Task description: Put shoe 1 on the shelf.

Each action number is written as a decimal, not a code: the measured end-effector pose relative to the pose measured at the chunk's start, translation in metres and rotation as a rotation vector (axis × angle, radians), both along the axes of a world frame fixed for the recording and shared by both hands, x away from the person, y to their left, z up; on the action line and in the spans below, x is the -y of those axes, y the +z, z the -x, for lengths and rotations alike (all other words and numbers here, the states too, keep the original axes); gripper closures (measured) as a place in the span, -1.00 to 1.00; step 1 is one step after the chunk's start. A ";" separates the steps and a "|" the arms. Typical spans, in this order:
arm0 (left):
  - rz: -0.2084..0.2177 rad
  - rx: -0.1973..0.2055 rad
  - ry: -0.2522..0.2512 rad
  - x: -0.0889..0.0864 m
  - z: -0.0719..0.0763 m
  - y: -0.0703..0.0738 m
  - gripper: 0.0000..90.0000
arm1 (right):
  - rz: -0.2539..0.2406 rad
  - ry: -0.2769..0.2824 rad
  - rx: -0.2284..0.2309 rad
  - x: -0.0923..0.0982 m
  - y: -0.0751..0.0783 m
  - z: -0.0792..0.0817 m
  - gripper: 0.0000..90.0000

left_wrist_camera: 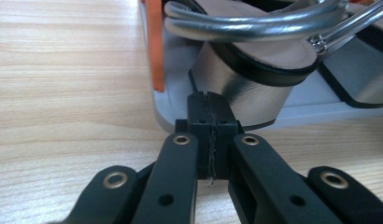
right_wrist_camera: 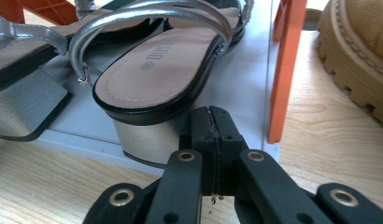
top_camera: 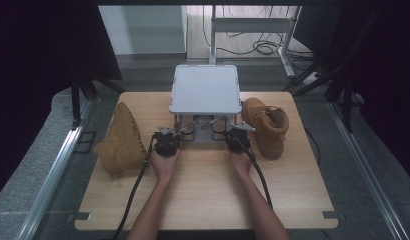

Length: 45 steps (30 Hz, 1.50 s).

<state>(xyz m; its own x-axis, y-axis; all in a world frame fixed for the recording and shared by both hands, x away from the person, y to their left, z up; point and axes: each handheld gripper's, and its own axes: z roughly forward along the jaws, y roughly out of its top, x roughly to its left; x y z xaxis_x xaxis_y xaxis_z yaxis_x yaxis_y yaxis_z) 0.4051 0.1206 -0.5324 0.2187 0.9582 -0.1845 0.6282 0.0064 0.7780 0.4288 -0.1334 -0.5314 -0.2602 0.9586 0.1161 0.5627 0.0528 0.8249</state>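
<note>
- Centrally, a small grey rack [top_camera: 205, 90] stands at the far middle of the table [top_camera: 208, 200]; a pair of silver block-heeled sandals sits on its lower shelf, heels toward the person.
- Left gripper [top_camera: 167, 141]: jaws together, pads meeting with nothing between them, as the left gripper view shows [left_wrist_camera: 209, 100]. Directly ahead of the tips, just beyond them, lies the heel of the left sandal [left_wrist_camera: 245, 93]; whether tip and heel touch cannot be told.
- Right gripper [top_camera: 238, 137]: jaws likewise pressed together and empty [right_wrist_camera: 211, 114]. The heel of the right sandal [right_wrist_camera: 157, 70] lies ahead and slightly to the left of the tips, very near.
- Long axis: each sandal runs away from its gripper, heel nearest, toe deep under the rack's top. Both axes roughly continue the line of the jaws.
- Nearness: each hand is matched to its own sandal; the two grippers are about equally close to their heels.
- Orange uprights [right_wrist_camera: 285, 70] of the rack flank the shelf; one stands just right of the right gripper, between it and a tan boot [top_camera: 267, 125].
- A second tan boot [top_camera: 122, 140] lies tilted, left of the left gripper and apart from it.
- Judgement: the coming move likely calls for opening the jaws, then advancing straight along each sandal's axis to take the heel.
</note>
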 end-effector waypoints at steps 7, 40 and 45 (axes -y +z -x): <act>0.020 0.003 -0.007 0.007 -0.001 0.000 1.00 | 0.013 -0.002 0.005 -0.002 0.000 0.001 0.99; -0.023 0.032 -0.079 0.020 0.018 0.014 0.94 | -0.018 0.083 0.040 -0.011 0.008 0.016 0.98; 0.004 0.063 -0.114 0.012 0.042 0.026 0.89 | -0.060 0.127 0.039 -0.004 0.012 0.037 0.98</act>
<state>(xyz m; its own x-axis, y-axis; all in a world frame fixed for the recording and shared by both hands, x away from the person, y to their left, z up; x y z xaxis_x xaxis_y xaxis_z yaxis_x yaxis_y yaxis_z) 0.3630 0.1085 -0.5063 0.3374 0.9258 -0.1705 0.5749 -0.0593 0.8161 0.3921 -0.1292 -0.5192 -0.3844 0.9092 0.1601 0.5225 0.0712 0.8497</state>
